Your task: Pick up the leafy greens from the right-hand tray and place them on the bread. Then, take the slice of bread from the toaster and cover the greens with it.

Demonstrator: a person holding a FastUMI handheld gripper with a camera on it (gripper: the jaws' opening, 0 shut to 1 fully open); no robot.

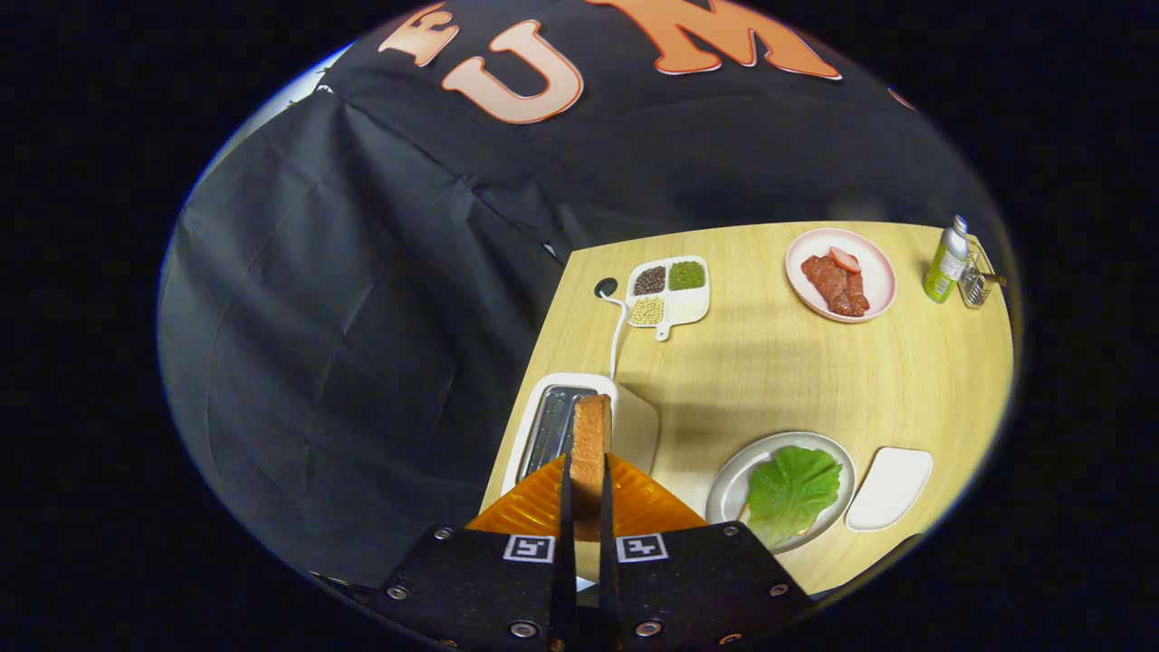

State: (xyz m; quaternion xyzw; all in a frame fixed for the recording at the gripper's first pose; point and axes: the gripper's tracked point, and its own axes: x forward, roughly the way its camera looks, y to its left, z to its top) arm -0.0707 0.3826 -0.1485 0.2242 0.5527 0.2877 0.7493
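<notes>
My gripper is shut on a slice of toasted bread, held edge-on between the two orange fingers. The slice hangs above the white toaster, whose open slot lies just left of it. To the right of the fingers a grey plate carries the green leafy greens; any bread beneath them is hidden by the leaf.
A white empty tray lies right of the grey plate. Beyond are a divided white dish of beans and grains, a pink plate with meat, a green bottle and a small glass jar. The toaster's cord runs to a table hole.
</notes>
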